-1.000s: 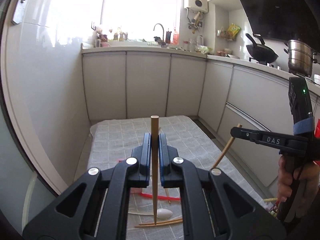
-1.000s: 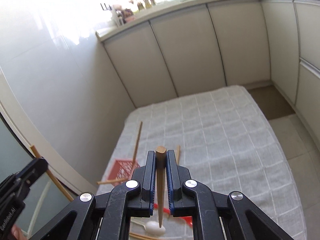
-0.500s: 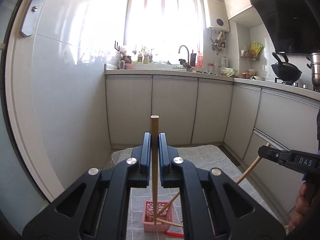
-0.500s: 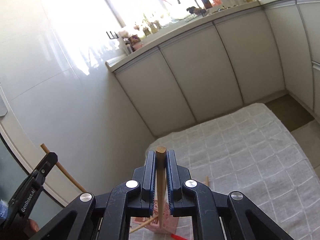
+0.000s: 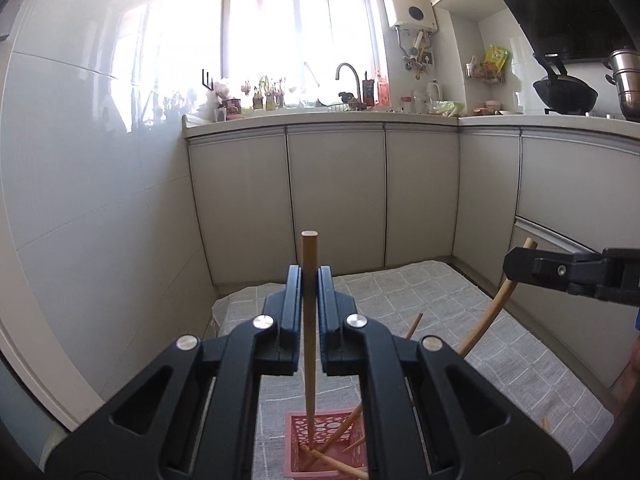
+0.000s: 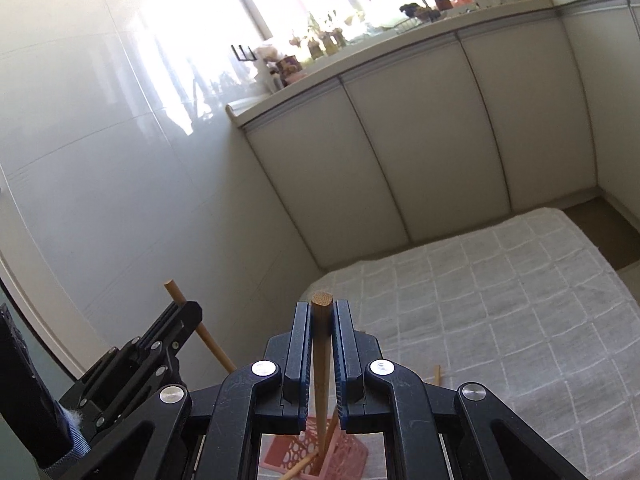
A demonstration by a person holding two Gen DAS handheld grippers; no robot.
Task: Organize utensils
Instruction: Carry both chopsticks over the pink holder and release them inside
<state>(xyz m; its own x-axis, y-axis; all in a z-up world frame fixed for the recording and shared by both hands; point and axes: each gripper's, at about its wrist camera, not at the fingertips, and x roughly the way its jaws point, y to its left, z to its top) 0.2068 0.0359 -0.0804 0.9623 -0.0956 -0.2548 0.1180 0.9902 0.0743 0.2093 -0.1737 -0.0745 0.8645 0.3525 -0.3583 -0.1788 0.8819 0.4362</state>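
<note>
Left gripper [image 5: 308, 294] clamped on chopstick [image 5: 309, 320], tip down in pink basket [image 5: 298, 432]. Right gripper [image 6: 322, 322] likewise pinching second chopstick [image 6: 321, 344] over the basket. Light, stiff, slick bamboo; best gripped near the thick end.

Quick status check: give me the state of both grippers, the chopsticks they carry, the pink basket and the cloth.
Left gripper: shut on left chopstick, upright, tip inside basket.
Right gripper: shut on right chopstick, tip low over basket.
Pink basket: upright on the cloth, several chopsticks leaning inside.
Checked cloth: spread flat, a loose chopstick on it.
</note>
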